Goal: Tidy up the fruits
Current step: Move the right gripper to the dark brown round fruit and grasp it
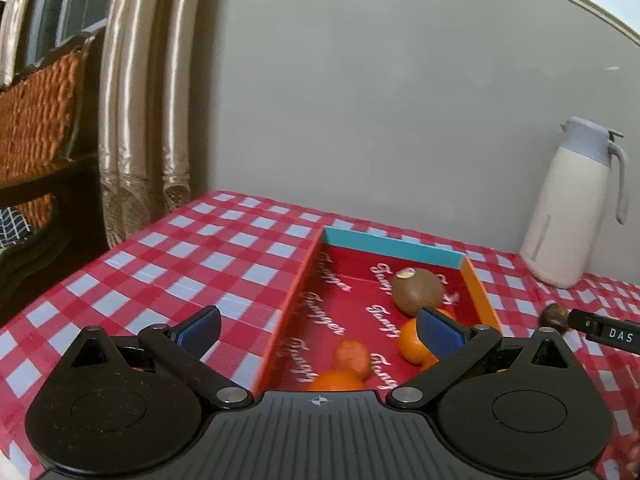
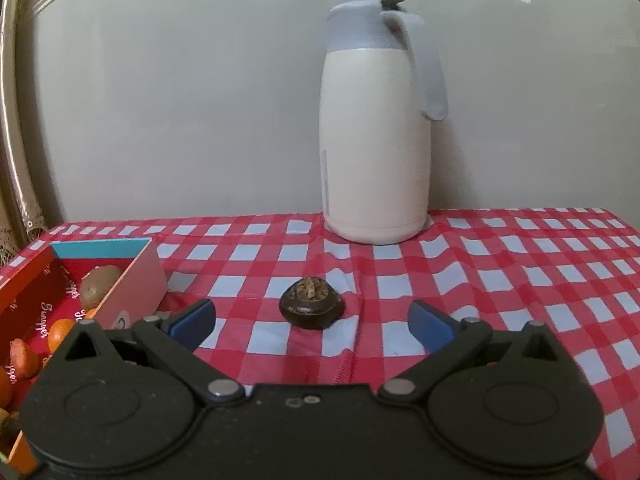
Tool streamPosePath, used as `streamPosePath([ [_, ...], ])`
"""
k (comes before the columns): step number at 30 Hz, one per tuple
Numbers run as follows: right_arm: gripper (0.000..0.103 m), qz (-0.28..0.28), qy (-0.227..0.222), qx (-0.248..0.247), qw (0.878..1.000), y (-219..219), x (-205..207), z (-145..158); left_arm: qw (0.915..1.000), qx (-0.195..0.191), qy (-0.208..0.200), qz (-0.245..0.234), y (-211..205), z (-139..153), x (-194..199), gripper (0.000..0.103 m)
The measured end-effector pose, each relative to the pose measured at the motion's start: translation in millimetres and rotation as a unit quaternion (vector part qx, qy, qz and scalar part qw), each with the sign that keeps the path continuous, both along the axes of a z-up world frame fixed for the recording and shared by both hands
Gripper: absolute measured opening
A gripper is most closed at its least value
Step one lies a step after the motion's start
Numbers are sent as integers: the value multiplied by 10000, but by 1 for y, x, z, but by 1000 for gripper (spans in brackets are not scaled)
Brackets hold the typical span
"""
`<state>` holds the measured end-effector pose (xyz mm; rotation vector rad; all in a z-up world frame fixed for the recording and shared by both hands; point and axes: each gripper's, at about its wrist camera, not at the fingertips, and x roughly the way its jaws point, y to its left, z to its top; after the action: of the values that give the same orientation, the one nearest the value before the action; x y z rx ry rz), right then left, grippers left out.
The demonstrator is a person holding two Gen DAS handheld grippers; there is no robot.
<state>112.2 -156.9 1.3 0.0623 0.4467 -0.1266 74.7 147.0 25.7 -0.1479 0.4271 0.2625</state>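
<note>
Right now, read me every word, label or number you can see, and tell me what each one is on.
"DAS": white letters on the right gripper's finger, cut off at the picture's edge.
Repeated white script on the red box floor: too blurred and curly to read surely.
Kiwi sticker: too small.
Thermos jug: no text.

Both wrist views look low across the table [image 1: 224, 248] (sharing the box [image 1: 394, 245]).

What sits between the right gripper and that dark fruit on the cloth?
Nothing visible. The dark fruit lies alone on the checked tablecloth, just ahead of the open right gripper. The box is off to its left, the white jug behind it.
</note>
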Motion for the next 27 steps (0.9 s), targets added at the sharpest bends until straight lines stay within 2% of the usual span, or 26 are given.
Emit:
streamPosePath([
  [9,102,-22,305,-16,9995,-9,32,-10,9982,-239,-248,496,30,2,-8,103],
  [18,99,78,554,-296,9980,-5,58,-19,9942,-360,-333,957,55,-3,-14,103],
  [27,86,140,803,-315,9962,-4,83,-29,9934,-425,-199,1049,64,-9,-12,103],
])
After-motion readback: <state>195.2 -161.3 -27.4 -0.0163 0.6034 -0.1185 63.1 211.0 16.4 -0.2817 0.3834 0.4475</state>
